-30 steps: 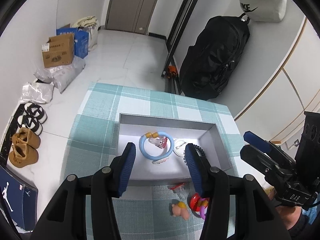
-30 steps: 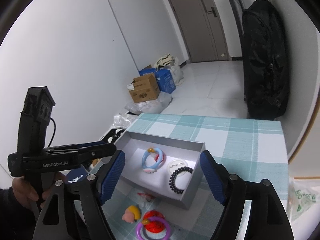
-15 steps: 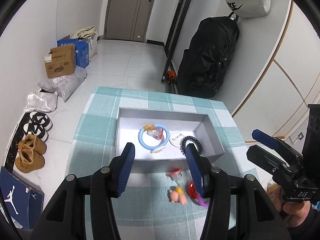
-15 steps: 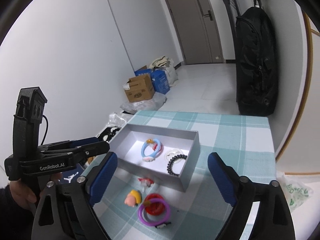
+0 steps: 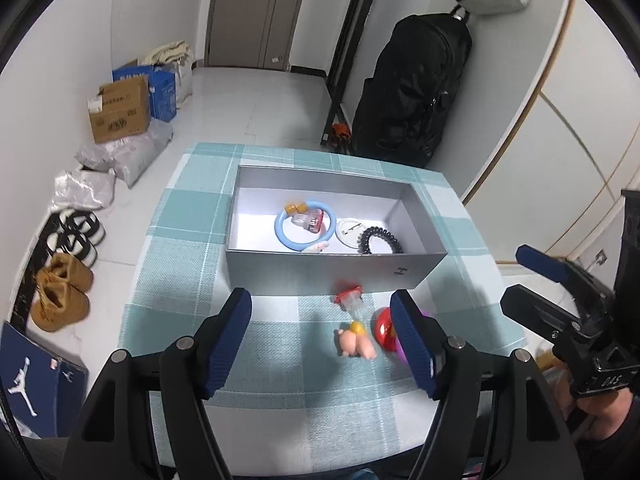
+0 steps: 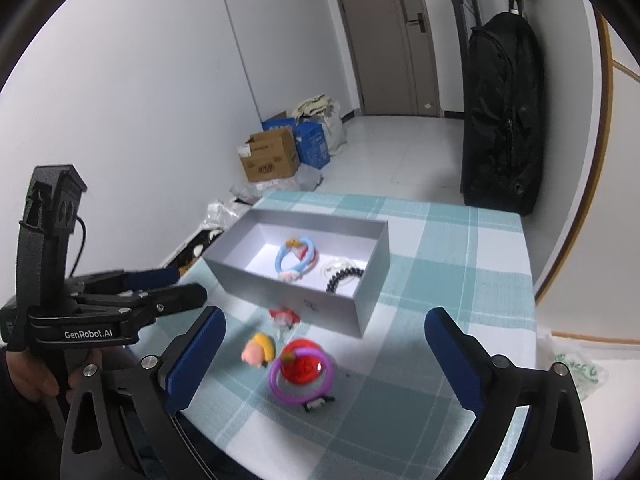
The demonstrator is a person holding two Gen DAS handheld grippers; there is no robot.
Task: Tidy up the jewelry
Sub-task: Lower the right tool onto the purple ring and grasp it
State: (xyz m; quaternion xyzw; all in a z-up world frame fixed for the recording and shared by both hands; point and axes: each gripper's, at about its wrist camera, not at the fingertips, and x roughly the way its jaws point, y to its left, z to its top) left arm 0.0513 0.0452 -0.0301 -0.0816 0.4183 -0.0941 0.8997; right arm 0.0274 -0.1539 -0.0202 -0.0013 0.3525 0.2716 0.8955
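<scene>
A grey box [image 5: 240, 196] [image 6: 352, 312] sits on the checked tablecloth. Inside lie a blue ring bracelet [image 5: 285, 236] [image 6: 282, 258], a white round piece [image 5: 349, 232] and a black coil hair tie [image 5: 380, 240] [image 6: 344, 278]. In front of the box lie a red clip [image 5: 349, 295] [image 6: 283, 316], a pink-and-yellow charm [image 5: 354, 342] [image 6: 258, 351], and a purple ring with a red piece [image 6: 302, 372] [image 5: 383, 326]. My left gripper [image 5: 322, 344] is open and empty above these loose pieces. My right gripper [image 6: 320, 364] is open and empty over the purple ring.
The tablecloth [image 5: 192, 240] ends close in front of me. A black bag [image 5: 416, 84] stands past the table's far edge. Cardboard boxes [image 5: 120, 112], plastic bags and shoes [image 5: 60, 296] lie on the floor to the left.
Both grippers have pulled back from the box toward the near table edge and now sit over the loose pieces. Both stayed open.
</scene>
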